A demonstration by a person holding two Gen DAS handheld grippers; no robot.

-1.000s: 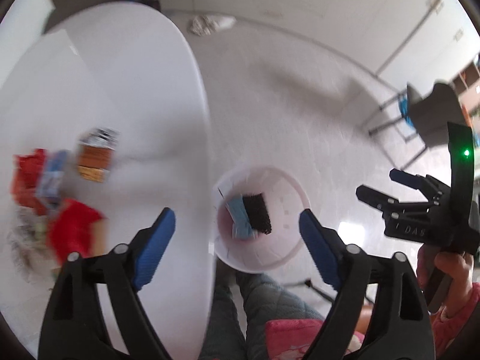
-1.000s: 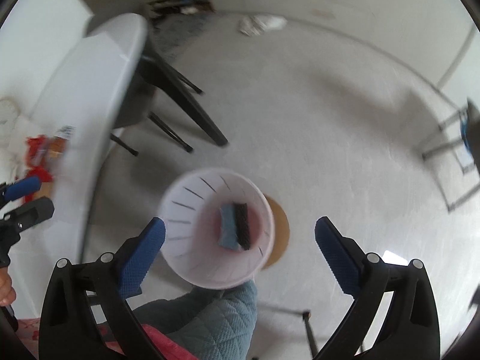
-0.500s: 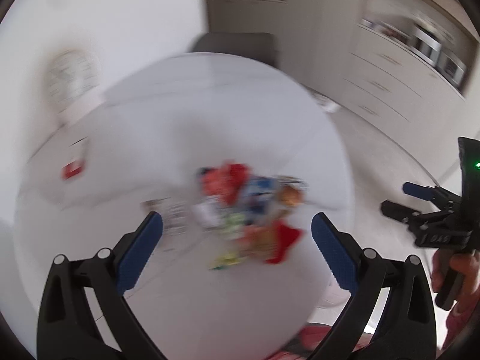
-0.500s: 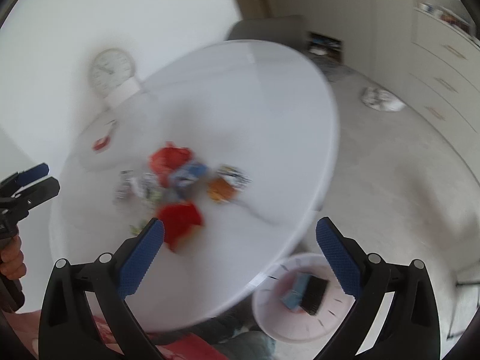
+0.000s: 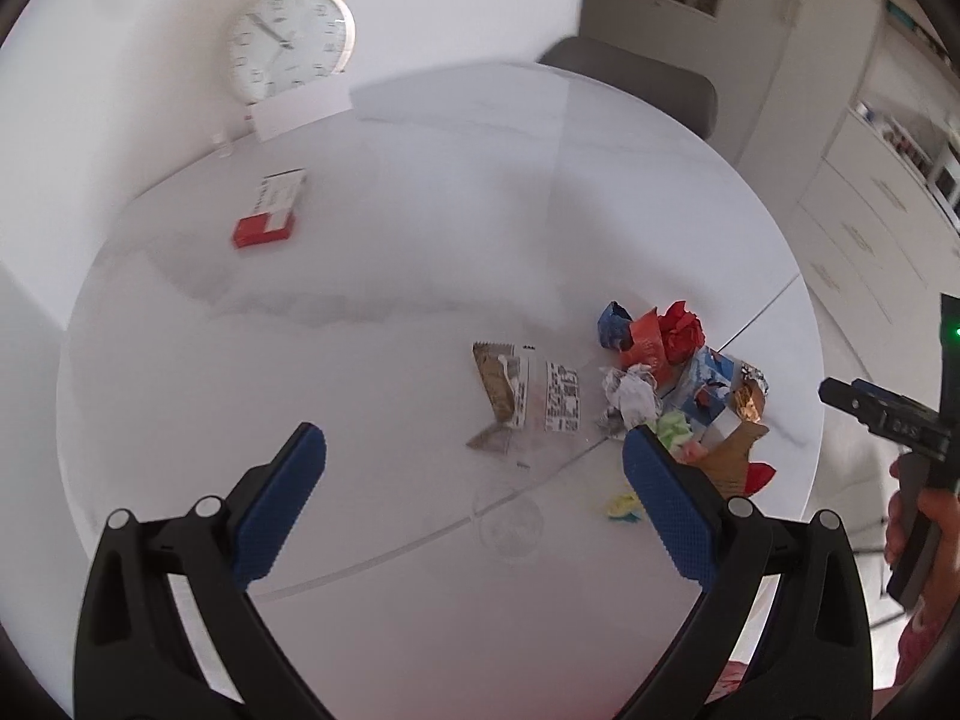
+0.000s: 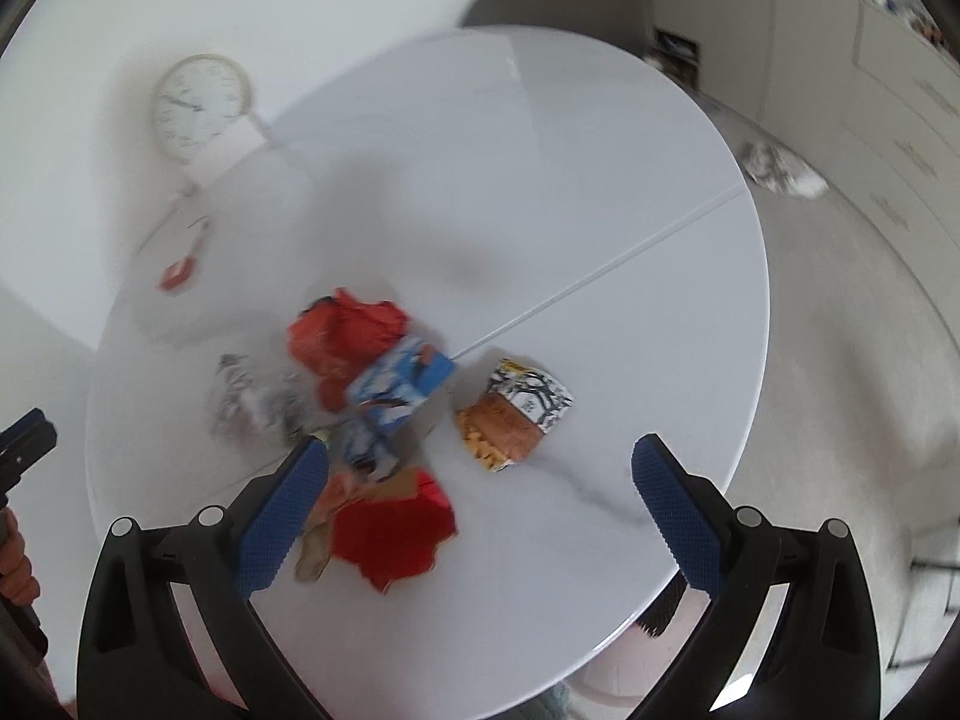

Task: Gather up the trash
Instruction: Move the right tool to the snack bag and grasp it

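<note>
Surface: a round white table (image 5: 390,324) with faint grey veining and one thin seam (image 6: 600,273) running across it; the top was glossy.
Room: a white wall rose on the far left, a pale floor (image 6: 840,312) lay to the right, and cream drawer fronts (image 5: 870,222) stood far right.
Clock: one round white clock (image 5: 291,39) leaned at the far left edge of the table against the wall.
Chair: one grey chair back (image 5: 636,84) stood at the far side of the table.
Box: one red and white box (image 5: 273,210) lay flat on the far left part of the table, well apart from the rest.
Trash: one loose pile of wrappers (image 5: 666,384) lay on the right part of the table, near the seam; it held red, blue, white, green and brown pieces, too tangled to count.
Strays: one brown and white wrapper (image 5: 522,396) lay flat just left of the pile, and one orange and patterned wrapper (image 6: 516,414) lay just right of it.
Left gripper: the left gripper (image 5: 474,450) hung over the near table with its blue pads spread wide and nothing between them.
Right gripper: the right gripper (image 6: 480,456) hung over the near side of the pile, fingers wide apart and empty.
Open room: bare table stretched across the far half and the near left; the right edge lay near the pile.
Blur: the right wrist view was smeared.
</note>
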